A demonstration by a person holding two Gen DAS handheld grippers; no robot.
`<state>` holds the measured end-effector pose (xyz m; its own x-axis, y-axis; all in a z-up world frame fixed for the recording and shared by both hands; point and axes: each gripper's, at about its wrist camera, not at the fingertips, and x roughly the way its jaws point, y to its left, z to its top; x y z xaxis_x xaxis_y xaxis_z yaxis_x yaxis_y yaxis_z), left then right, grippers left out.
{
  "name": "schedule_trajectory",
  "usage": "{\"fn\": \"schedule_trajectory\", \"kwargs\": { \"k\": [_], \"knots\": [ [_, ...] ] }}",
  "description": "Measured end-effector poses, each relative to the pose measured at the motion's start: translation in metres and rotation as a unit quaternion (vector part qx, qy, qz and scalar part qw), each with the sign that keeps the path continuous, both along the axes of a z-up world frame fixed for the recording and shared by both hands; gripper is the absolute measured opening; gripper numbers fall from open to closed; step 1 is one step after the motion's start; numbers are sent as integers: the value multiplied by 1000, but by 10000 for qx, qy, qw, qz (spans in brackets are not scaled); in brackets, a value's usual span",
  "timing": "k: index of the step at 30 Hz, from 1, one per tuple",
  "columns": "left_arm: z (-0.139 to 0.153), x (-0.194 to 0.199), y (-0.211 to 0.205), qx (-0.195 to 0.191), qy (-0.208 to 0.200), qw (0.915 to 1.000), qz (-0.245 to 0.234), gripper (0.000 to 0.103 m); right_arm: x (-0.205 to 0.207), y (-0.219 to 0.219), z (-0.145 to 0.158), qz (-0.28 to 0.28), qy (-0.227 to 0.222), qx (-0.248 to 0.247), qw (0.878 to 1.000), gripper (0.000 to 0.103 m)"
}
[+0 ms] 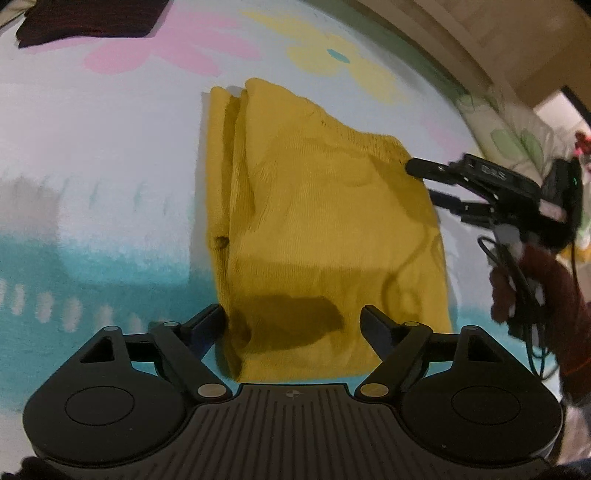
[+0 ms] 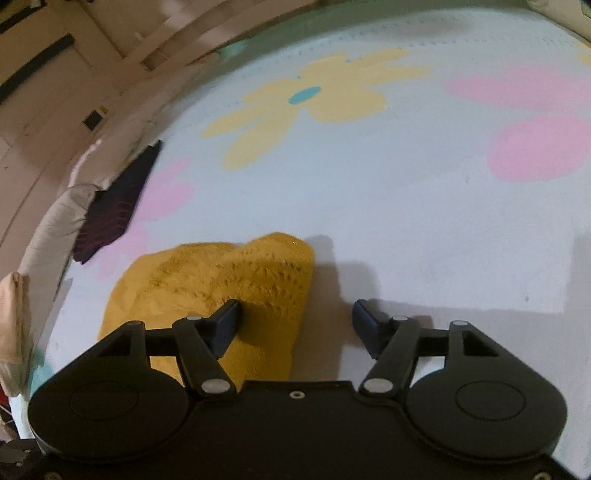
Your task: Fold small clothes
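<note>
A mustard-yellow knit garment lies folded on the flowered bedsheet. My left gripper is open, its fingers on either side of the garment's near edge, just above it. My right gripper shows in the left wrist view at the garment's right edge, jaws apart. In the right wrist view the right gripper is open; its left finger rests over the garment, its right finger over bare sheet.
A dark striped folded garment lies at the far left; it also shows in the right wrist view. A pillow and beige cloth line the bed's left edge. Wall and woodwork stand beyond.
</note>
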<state>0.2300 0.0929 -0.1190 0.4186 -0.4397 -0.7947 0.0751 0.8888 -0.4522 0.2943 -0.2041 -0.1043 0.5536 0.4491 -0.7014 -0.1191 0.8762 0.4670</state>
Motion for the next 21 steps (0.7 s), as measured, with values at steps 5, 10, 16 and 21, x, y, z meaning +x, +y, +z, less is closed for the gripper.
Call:
{"fn": "schedule_trajectory", "kwargs": {
  "k": [5,10,16,21],
  "knots": [
    [-3,9,-3,-195,-58,9997,94,88,2,-8,-7,341,162,989,9944,76],
    [-7,15,-3,-417,-194,9985,305,87,7,4,-24,758,322,1265,9885,85],
    [-7,17,-8,-381,-171,9984,383,15,11,12,-23,766,337,1575,9840,76],
    [15,7,-19,-263,-449,9984,225,14,1,16,-5,820,180,907,9923,40]
  ]
}}
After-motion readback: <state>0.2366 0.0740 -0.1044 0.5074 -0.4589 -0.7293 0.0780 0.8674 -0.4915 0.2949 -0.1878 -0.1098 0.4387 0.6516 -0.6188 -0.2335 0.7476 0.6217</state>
